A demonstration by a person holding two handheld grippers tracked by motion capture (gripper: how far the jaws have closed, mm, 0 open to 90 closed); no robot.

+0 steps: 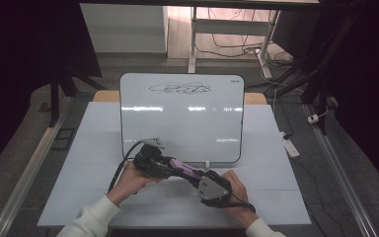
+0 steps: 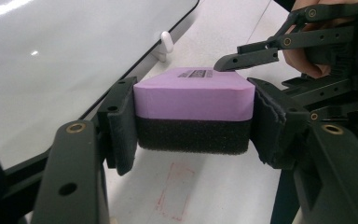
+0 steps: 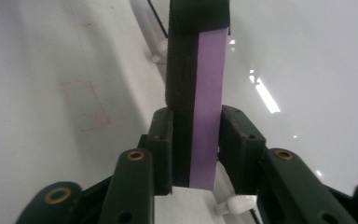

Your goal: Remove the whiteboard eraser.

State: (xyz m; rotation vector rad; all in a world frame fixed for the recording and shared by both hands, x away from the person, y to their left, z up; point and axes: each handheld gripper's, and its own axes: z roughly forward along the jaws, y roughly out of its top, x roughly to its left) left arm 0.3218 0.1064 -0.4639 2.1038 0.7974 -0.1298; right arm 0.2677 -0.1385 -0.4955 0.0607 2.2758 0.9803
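Observation:
A purple eraser (image 1: pixel 183 169) with a black felt underside hangs just above the white table (image 1: pixel 89 163), in front of the whiteboard's (image 1: pixel 180 121) lower edge. My left gripper (image 1: pixel 169 165) is shut on one end of it; in the left gripper view its pads clamp the eraser's (image 2: pixel 193 100) two sides. My right gripper (image 1: pixel 193 175) is shut on the other end, one pad on the felt face and one on the purple face (image 3: pixel 209 93). In the left gripper view the right gripper's upper jaw rests on the eraser's top. A black scribble (image 1: pixel 180 88) runs along the board's top.
The whiteboard stands upright on small white feet (image 2: pixel 167 42) at mid-table. A faint red rectangle (image 2: pixel 175 191) is drawn on the table under the eraser. A power strip (image 1: pixel 291 146) and cables lie on the floor to the right; desk legs stand behind.

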